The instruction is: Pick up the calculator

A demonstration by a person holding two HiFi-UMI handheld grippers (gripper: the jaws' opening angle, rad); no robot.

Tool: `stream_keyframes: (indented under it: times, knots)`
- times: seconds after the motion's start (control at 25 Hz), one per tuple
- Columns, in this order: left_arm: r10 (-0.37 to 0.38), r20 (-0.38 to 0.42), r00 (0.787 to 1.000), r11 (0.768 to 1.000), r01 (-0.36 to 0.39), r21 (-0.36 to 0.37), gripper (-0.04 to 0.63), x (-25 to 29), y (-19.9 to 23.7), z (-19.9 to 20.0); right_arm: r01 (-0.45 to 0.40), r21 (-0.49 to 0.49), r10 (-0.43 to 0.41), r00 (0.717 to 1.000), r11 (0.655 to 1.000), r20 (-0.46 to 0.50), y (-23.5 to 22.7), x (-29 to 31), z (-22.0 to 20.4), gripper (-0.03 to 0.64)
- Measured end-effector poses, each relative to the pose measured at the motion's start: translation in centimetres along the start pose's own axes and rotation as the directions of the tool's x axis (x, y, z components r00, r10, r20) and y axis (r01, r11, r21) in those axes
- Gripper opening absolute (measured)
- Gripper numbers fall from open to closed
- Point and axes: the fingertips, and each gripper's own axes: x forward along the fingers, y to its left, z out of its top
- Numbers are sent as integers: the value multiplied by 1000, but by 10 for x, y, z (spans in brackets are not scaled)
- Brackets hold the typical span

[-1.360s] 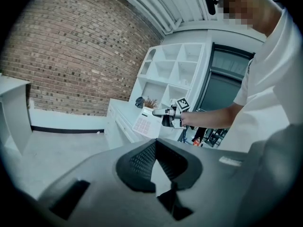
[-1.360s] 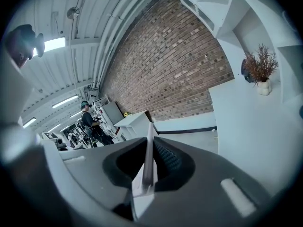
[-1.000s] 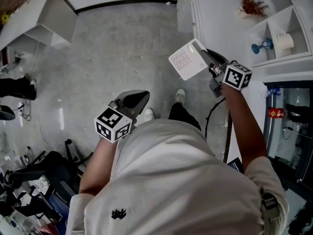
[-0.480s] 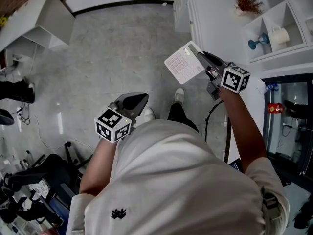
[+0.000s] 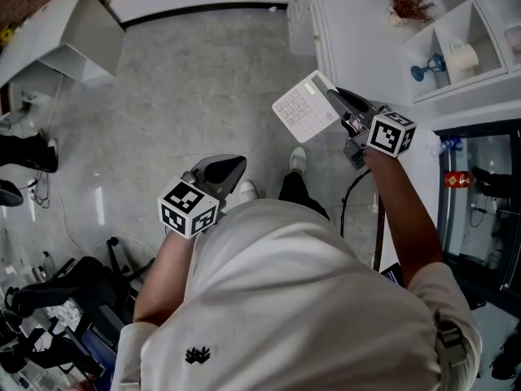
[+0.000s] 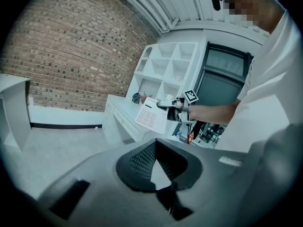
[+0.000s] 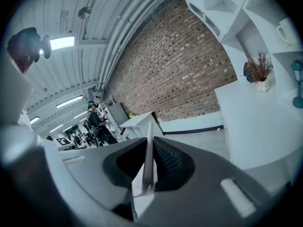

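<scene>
In the head view the white calculator point(image 5: 307, 107) hangs in the air above the grey floor, keys facing up. My right gripper point(image 5: 334, 103) is shut on its right edge. The right gripper view shows the calculator point(image 7: 147, 170) edge-on, pinched between the two pads at my right gripper point(image 7: 149, 144). My left gripper point(image 5: 229, 166) sits lower and to the left, near the person's waist, with its jaws together and nothing in them. The left gripper view looks past my left gripper point(image 6: 154, 144) across to the calculator point(image 6: 149, 116) held by my right gripper point(image 6: 163, 104).
White cubby shelves point(image 5: 480, 35) at the right hold a blue goblet point(image 5: 427, 68) and a white mug point(image 5: 464, 55). A dried plant point(image 5: 407, 5) stands on the white counter point(image 5: 358, 31). A white desk point(image 5: 69, 23) is at the far left, chairs and cables point(image 5: 57, 292) lie lower left, and the person's shoes point(image 5: 299, 160) are below.
</scene>
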Motion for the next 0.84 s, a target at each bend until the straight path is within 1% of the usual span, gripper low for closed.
stream_keyframes:
  times: [0.84]
  knots:
    - [2, -2, 1000, 1000, -2, 7, 6, 1, -11, -5, -14, 5, 14, 1000, 1000, 12, 6, -16, -1, 57]
